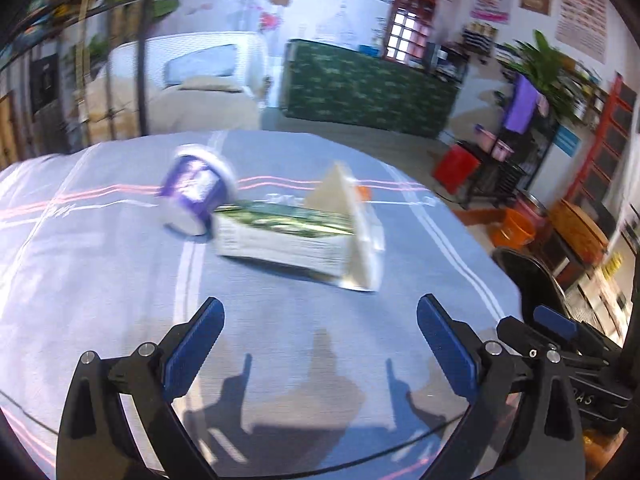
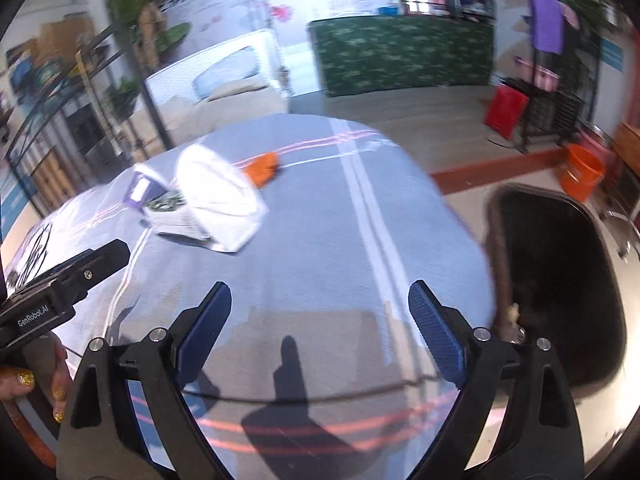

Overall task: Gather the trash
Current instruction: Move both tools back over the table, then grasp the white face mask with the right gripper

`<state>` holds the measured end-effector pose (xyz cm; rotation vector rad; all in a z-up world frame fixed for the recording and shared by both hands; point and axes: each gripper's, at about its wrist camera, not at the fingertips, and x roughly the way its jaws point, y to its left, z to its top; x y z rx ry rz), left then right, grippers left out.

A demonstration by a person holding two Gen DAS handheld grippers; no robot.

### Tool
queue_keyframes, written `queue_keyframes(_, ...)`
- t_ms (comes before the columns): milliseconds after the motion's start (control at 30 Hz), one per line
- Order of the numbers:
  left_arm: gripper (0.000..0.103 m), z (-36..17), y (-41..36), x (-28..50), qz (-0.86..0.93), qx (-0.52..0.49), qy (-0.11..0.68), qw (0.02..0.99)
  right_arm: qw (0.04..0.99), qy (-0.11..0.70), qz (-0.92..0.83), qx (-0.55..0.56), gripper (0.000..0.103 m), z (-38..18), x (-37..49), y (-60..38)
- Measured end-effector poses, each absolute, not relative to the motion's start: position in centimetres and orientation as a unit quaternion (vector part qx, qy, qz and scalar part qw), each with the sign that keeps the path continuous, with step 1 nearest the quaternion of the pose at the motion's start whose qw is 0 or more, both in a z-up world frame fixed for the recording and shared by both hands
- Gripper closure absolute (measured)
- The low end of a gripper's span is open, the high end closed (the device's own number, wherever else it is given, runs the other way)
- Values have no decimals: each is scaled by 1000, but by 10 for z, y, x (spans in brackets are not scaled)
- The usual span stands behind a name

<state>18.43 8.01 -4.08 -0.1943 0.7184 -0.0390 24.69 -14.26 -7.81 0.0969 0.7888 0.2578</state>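
Note:
A white and green carton point(image 1: 296, 240) lies on its side on the grey-blue tablecloth point(image 1: 120, 280). A purple and white cup point(image 1: 196, 194) lies tipped against its left end. A small orange scrap point(image 1: 362, 192) sits just behind the carton. My left gripper point(image 1: 318, 316) is open and empty, a short way in front of the carton. In the right wrist view the carton point(image 2: 216, 204), the cup point(image 2: 142, 192) and the orange scrap point(image 2: 262, 168) lie far left. My right gripper point(image 2: 320, 304) is open and empty over bare cloth.
A black-lined trash bin point(image 2: 560, 280) stands off the table's right edge, also seen in the left wrist view point(image 1: 528, 276). An orange bucket point(image 2: 580, 172) and a red container point(image 2: 506, 110) are on the floor beyond. The left gripper's body point(image 2: 60, 284) is at my left.

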Motion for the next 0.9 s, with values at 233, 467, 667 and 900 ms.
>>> queue_keyframes(233,7,-46,121,177,15,-116,356,927,897,413,158,-6,14,-87,279,-85)
queue_keyframes(467,7,-51,134,176,15,-134,360,923,881,441,154,-79,27,-98,321,-37)
queue_keyframes(667,7,-51,134,179,10,-136,367,920,879,442,133,-117,52,-103,343,-22)
queue_keyframes(900,7,-49,123,196,-17,-108,367,924,890,423,118,-128,95,-99,338,-35)
